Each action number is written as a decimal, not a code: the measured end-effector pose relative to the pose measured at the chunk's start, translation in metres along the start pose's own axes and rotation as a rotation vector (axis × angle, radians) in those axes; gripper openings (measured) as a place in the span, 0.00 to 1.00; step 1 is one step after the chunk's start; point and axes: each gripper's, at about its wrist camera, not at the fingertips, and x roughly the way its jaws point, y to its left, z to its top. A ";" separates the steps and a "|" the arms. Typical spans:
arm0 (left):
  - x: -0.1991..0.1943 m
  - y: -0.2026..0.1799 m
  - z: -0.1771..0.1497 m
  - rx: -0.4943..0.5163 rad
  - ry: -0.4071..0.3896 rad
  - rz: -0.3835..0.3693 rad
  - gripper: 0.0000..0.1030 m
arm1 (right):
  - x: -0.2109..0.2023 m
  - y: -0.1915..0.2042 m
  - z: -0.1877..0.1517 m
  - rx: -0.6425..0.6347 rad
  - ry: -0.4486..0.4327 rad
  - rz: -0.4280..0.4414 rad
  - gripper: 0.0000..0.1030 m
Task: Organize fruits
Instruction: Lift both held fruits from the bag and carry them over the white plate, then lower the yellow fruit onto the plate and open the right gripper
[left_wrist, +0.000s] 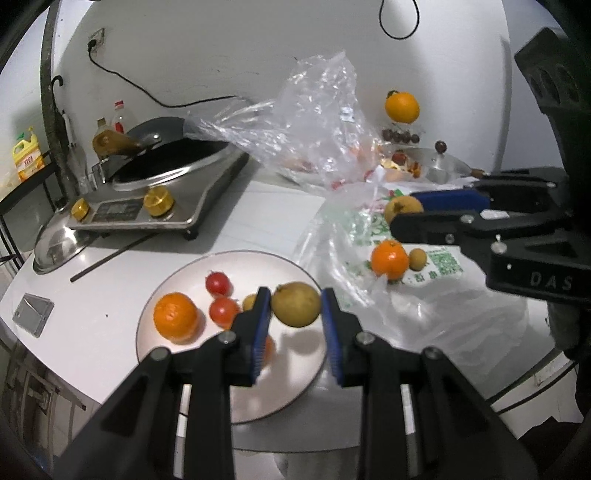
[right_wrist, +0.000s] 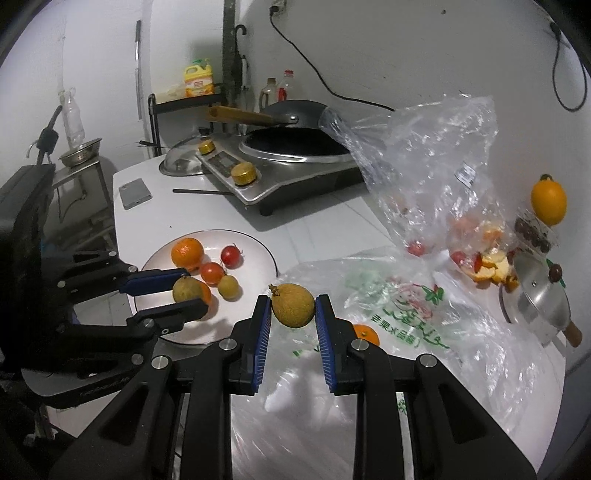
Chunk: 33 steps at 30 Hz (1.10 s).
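Biggest risk imo: both round brown fruits are only pinched at their sides, so either could squirt out and roll off the counter (right_wrist: 325, 221). The left tongs (left_wrist: 295, 306) are clenched on one brown fruit (left_wrist: 295, 303) above the plate (left_wrist: 173, 354). The right tongs (right_wrist: 291, 306) grip another fruit (right_wrist: 293, 305) over the plastic bag (right_wrist: 406, 325), right of the plate.
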 end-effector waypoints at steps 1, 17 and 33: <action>0.000 0.003 0.001 0.000 -0.005 0.002 0.27 | 0.001 0.001 0.002 -0.002 0.000 0.002 0.26; 0.005 0.056 -0.003 -0.056 -0.033 0.026 0.27 | 0.052 0.033 0.029 -0.040 0.023 0.070 0.26; 0.010 0.096 -0.020 -0.105 -0.032 0.029 0.27 | 0.131 0.046 0.043 0.021 0.132 0.085 0.26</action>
